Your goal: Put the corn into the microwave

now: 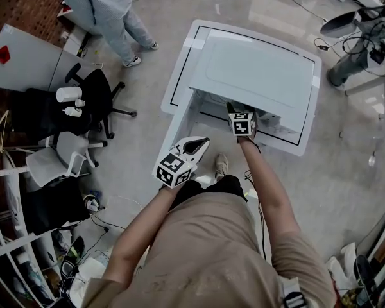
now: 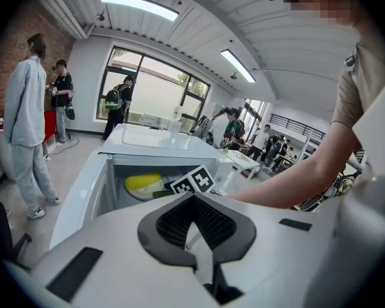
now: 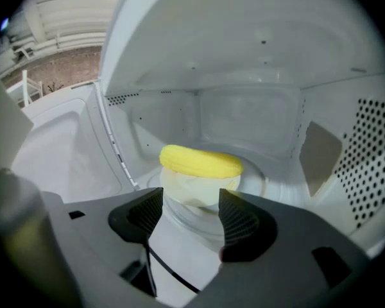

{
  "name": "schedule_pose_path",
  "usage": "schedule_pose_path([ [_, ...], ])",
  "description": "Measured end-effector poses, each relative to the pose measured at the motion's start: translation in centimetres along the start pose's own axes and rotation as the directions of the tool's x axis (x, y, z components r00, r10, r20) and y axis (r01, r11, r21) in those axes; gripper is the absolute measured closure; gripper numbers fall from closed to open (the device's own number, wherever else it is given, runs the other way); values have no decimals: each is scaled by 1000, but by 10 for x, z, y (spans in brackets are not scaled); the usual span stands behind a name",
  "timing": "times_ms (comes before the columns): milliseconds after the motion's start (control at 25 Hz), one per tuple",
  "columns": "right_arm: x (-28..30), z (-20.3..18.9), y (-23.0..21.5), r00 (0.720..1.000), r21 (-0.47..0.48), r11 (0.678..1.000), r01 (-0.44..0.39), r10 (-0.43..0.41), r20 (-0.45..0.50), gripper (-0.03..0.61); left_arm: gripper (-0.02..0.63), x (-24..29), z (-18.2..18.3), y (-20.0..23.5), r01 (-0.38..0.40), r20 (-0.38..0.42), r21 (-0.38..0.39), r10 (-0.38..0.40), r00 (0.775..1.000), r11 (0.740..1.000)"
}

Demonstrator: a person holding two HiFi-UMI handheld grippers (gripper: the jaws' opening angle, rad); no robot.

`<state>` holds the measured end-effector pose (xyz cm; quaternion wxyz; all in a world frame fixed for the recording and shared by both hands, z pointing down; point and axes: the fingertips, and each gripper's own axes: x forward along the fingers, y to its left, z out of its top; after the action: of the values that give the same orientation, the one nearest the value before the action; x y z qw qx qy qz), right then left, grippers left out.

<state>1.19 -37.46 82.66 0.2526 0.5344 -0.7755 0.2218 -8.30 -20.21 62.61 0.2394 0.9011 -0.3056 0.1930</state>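
Note:
The yellow corn (image 3: 200, 162) lies on a white dish (image 3: 191, 190) on the turntable inside the white microwave (image 1: 256, 69), whose door (image 3: 58, 146) stands open to the left. My right gripper (image 3: 191, 213) is open just in front of the dish, with its jaws apart and nothing held between them. In the head view the right gripper (image 1: 234, 111) reaches into the oven's front opening. The left gripper (image 1: 202, 144) hangs back near my body, shut and empty. In the left gripper view the left gripper (image 2: 196, 226) points at the oven, with the corn (image 2: 143, 183) beside the right gripper's marker cube (image 2: 194, 181).
A black office chair (image 1: 96, 98) and a white chair (image 1: 58, 159) stand at the left, with a person in grey (image 1: 109, 11) behind them. Cables (image 1: 99, 233) lie on the floor near my feet. A stand with gear (image 1: 356, 50) sits at the far right.

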Motion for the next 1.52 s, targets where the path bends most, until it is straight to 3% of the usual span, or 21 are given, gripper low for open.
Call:
schedule_pose_path([
  [160, -48, 4, 16, 996, -8, 999, -38, 39, 77, 302, 612, -15, 2, -6, 22, 41, -10, -22, 999, 1000],
  [280, -99, 7, 26, 988, 58, 994, -88, 80, 134, 304, 612, -30, 4, -14, 50, 67, -7, -49, 997, 999],
  [400, -167, 30, 44, 967, 150, 977, -151, 114, 229, 304, 612, -51, 8, -18, 76, 94, 8, -77, 993, 997],
  [600, -277, 75, 78, 925, 159, 971, -178, 110, 365, 304, 612, -98, 32, -18, 84, 177, 51, -91, 980, 995],
  [800, -377, 90, 97, 858, 184, 980, -76, -30, 513, 304, 612, -141, 45, -29, 141, 252, 160, -179, 951, 977],
  [1000, -468, 87, 120, 813, 178, 983, 54, -147, 563, 304, 611, -169, 53, -41, 183, 290, 232, -248, 925, 955],
  [1320, -543, 20, 107, 781, 206, 957, 203, -286, 555, 305, 612, -156, 12, -76, 214, 238, 218, -264, 935, 952],
  [1520, -574, -40, 81, 787, 240, 946, 218, -316, 530, 314, 612, -141, -28, -108, 184, 205, 165, -216, 955, 969],
])
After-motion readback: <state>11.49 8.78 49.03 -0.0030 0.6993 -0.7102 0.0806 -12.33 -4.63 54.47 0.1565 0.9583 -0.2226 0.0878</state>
